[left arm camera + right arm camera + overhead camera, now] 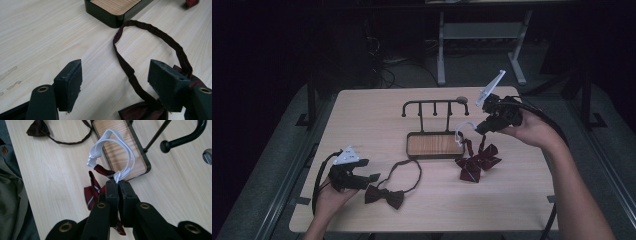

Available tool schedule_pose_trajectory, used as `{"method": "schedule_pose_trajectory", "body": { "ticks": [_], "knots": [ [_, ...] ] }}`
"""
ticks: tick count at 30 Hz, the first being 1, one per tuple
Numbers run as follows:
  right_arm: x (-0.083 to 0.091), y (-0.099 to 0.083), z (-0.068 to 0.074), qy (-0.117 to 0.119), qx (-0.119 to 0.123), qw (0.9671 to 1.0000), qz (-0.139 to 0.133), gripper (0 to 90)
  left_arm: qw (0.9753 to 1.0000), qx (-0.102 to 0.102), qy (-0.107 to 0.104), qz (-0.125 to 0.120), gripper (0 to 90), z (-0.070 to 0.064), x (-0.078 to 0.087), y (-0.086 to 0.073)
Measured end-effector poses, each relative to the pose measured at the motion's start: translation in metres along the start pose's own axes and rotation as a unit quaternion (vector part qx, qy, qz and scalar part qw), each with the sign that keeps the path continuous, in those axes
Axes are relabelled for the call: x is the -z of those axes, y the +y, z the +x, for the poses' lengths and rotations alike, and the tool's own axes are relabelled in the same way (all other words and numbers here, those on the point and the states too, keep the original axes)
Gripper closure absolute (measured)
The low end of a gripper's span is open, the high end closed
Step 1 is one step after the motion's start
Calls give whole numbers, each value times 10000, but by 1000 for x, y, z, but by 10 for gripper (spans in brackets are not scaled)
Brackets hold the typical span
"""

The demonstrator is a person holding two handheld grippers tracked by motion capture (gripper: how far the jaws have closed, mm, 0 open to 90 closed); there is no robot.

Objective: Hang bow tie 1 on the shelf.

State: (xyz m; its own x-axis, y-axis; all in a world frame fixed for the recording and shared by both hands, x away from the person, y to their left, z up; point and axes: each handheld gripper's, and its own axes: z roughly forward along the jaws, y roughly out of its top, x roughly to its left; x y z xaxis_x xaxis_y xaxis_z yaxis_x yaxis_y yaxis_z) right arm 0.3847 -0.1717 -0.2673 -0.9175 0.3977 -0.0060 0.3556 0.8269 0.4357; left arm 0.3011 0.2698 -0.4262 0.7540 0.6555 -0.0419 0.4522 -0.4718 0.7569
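A dark maroon bow tie [384,195] lies flat on the wooden table [362,120], its thin neck band [152,30] curling in a loop toward the stand's tray [434,145]. A second bow tie [476,162], red with pale stripes and a white elastic loop [112,155], hangs partly lifted beside the tray's right end. The tray, wood-bottomed with a dark rim, looks bare inside, though the dim light leaves that uncertain; a hook rack [434,104] rises behind it. The left gripper [115,82] rests with jaws spread wide, the maroon band lying between them, untouched. The right gripper [117,185] has its jaws pinched together on the white loop's knot, above the table.
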Motion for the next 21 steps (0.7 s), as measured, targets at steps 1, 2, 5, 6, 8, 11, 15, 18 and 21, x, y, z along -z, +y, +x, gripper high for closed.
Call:
{"method": "schedule_pose_trajectory", "body": {
  "ticks": [1,2,5,6,8,11,15,18,21],
  "knots": [
    [1,1,-1,-2,-15,10000,11,862,10000,13,-6,-3,277,0,0,0],
    [1,1,-1,-2,-15,10000,11,862,10000,13,-6,-3,277,0,0,0],
    [2,5,-5,-1,-27,10000,11,863,10000,51,-14,-1,277,0,0,0],
    [2,5,-5,-1,-27,10000,11,863,10000,41,-15,-6,277,0,0,0],
    [3,8,-7,0,-50,10000,15,862,10000,24,-13,3,277,0,0,0],
    [4,9,-9,-24,-37,10000,7,863,10000,29,-13,17,277,0,1,0],
    [7,13,-13,-46,-93,9999,21,863,10000,15,-18,17,277,0,1,0],
    [9,15,-16,-76,-99,9999,34,863,10000,11,-19,17,277,0,1,0],
    [11,18,-21,-102,-163,9998,69,863,10000,5,-26,16,277,0,1,0]
  ]
}}
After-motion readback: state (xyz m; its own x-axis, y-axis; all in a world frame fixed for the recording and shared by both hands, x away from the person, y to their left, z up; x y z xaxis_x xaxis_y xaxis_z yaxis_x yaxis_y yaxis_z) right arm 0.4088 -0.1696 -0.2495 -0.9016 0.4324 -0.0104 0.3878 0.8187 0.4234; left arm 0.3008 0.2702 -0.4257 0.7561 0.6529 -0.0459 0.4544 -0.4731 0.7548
